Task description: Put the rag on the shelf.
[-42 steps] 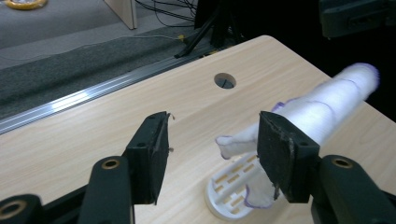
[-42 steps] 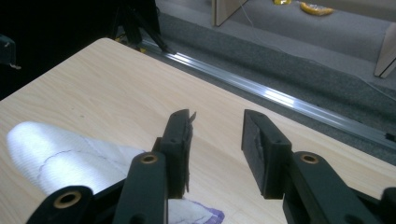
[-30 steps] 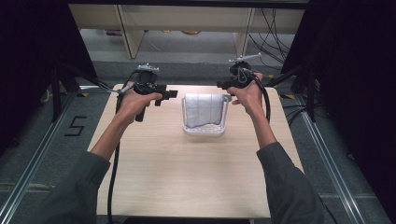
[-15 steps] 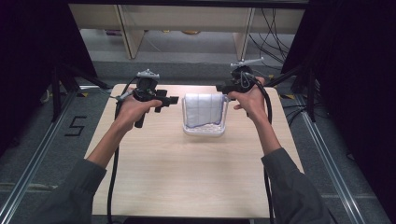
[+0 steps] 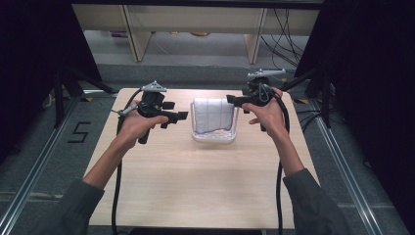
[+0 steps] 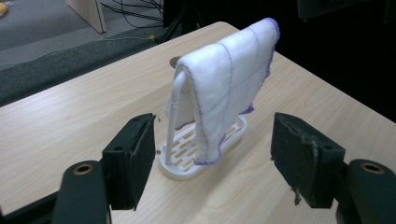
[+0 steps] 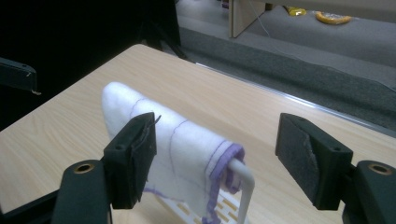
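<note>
While the white cloth [image 5: 213,115] is left draped over the white rack [image 5: 214,137] near the desk's [image 5: 205,186] far edge, both grippers have been brought slightly closer to it than a second ago. The left gripper [image 5: 182,115] and right gripper [image 5: 229,100] are held wide open and empty on either side. A two-sided grasp of the cloth is judged to be in preparation.

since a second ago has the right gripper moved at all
Yes, slightly. In the high view the right gripper has edged toward the far edge of the table and hangs beside the top of the rack with the white cloth, jaws open.
</note>
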Demonstrator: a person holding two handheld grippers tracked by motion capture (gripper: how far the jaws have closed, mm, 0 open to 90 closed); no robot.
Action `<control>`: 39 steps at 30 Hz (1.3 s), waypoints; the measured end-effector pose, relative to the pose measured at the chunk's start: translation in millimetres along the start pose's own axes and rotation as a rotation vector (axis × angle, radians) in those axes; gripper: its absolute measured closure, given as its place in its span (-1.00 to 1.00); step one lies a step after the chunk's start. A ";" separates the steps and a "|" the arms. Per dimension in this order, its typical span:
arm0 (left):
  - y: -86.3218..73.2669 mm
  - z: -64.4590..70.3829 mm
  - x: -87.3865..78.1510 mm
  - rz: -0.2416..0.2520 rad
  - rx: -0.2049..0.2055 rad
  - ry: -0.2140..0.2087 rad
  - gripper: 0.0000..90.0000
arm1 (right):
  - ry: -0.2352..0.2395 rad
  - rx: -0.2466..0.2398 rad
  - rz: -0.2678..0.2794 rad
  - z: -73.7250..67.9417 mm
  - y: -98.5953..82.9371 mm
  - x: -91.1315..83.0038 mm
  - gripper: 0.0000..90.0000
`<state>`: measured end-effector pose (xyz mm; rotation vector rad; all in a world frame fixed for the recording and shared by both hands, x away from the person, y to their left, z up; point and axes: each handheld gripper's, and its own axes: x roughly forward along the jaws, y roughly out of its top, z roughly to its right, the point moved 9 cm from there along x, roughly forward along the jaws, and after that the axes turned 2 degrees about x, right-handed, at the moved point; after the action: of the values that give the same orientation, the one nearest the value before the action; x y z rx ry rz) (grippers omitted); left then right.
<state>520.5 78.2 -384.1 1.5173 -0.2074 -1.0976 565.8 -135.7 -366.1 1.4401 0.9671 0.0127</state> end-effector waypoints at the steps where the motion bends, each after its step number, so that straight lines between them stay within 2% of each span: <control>1: -1.0 1.2 -1.1 0.000 0.002 -0.001 -0.33 | 0.008 -0.015 0.009 -0.5 -0.5 -1.0 -0.34; 3: -3.4 3.1 -3.9 -0.002 0.014 0.014 -0.33 | 0.008 -0.029 0.011 -0.6 -2.4 -3.4 -0.34; 5: -6.4 5.5 -7.3 -0.003 0.028 0.011 -0.33 | 0.008 -0.028 0.008 -2.7 -6.2 -7.1 -0.34; 6: -7.2 7.7 -8.0 0.009 0.012 0.004 -0.33 | 0.014 -0.014 0.009 -5.0 -7.3 -7.7 -0.34; 7: -8.9 8.2 -9.3 0.015 0.010 0.013 -0.33 | 0.015 -0.023 0.008 -5.0 -8.6 -9.9 -0.35; 14: -23.7 15.8 -18.4 0.009 0.007 -0.008 -0.36 | 0.031 -0.045 0.027 -10.6 -17.5 -21.6 -0.37; 19: -32.2 22.6 -23.0 0.021 0.005 -0.020 -0.36 | 0.035 -0.038 0.049 -11.9 -23.2 -26.9 -0.37; 20: -34.9 24.0 -23.8 0.019 0.007 -0.021 -0.36 | 0.036 -0.035 0.038 -12.5 -25.8 -28.5 -0.37; 23: -41.2 27.0 -24.6 0.015 0.008 -0.024 -0.37 | 0.037 -0.044 0.046 -13.1 -31.7 -30.5 -0.38; 24: -42.4 27.5 -24.6 0.016 0.010 -0.028 -0.37 | 0.039 -0.025 0.057 -14.5 -32.1 -30.3 -0.38; 25: -43.7 27.9 -24.6 0.012 0.010 -0.025 -0.37 | 0.043 -0.040 0.052 -13.6 -33.3 -30.9 -0.40; 28: -47.4 29.3 -25.1 0.012 0.010 -0.031 -0.38 | 0.044 -0.028 0.046 -16.4 -37.9 -33.0 -0.40; 29: -49.2 29.9 -25.3 0.015 0.009 -0.028 -0.38 | 0.040 -0.051 0.064 -15.4 -38.3 -32.7 -0.40; 30: -51.0 30.8 -25.3 0.014 0.008 -0.030 -0.39 | 0.043 -0.049 0.057 -16.6 -40.8 -33.8 -0.40; 31: -52.8 31.9 -24.9 0.015 0.008 -0.037 -0.39 | 0.054 -0.051 0.060 -17.4 -42.3 -34.5 -0.40; 32: -55.0 32.5 -25.2 0.008 0.016 -0.039 -0.39 | 0.048 -0.031 0.061 -19.7 -44.3 -35.7 -0.40; 36: -62.0 34.6 -25.1 0.004 0.023 -0.056 -0.41 | 0.071 -0.045 0.064 -22.3 -52.3 -38.7 -0.40; 38: -64.7 35.8 -25.5 0.004 0.027 -0.059 -0.41 | 0.068 -0.051 0.069 -22.7 -56.0 -40.1 -0.40; 39: -67.1 36.6 -25.8 0.002 0.029 -0.062 -0.41 | 0.075 -0.040 0.063 -24.5 -58.0 -40.8 -0.40</control>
<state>450.9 90.1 -423.1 1.5098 -0.2679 -1.1453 495.3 -149.5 -387.8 1.4417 0.9768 0.1326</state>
